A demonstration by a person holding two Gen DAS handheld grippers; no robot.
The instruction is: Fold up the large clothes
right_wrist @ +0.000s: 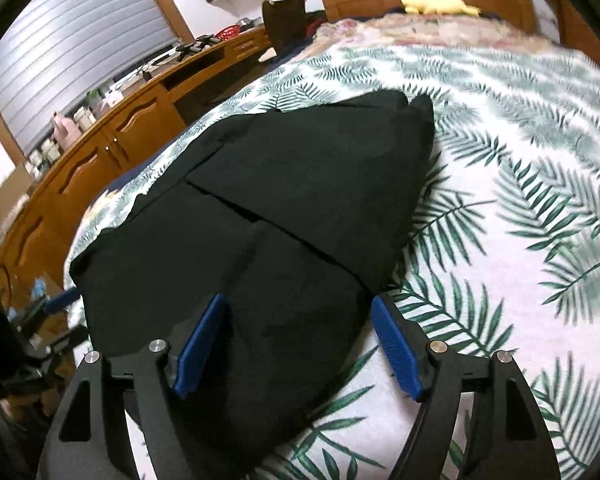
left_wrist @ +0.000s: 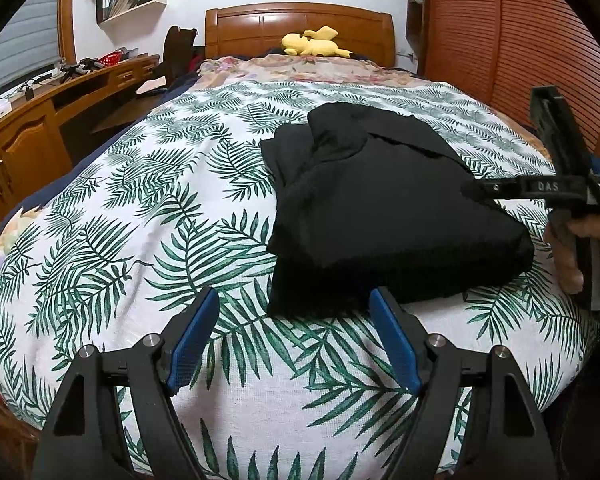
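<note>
A black garment (left_wrist: 380, 208) lies folded into a thick bundle on the bed with the palm-leaf cover (left_wrist: 160, 208). My left gripper (left_wrist: 294, 300) is open, just short of the bundle's near edge, holding nothing. My right gripper (right_wrist: 300, 308) is open right over the near part of the same black garment (right_wrist: 284, 200), with cloth lying between its blue pads; it also shows in the left wrist view (left_wrist: 476, 190) at the bundle's right side.
A yellow plush toy (left_wrist: 314, 42) lies by the wooden headboard (left_wrist: 300, 24). A wooden desk and cabinets (left_wrist: 24, 140) run along the bed's left side. A wooden wardrobe (left_wrist: 500, 40) stands to the right.
</note>
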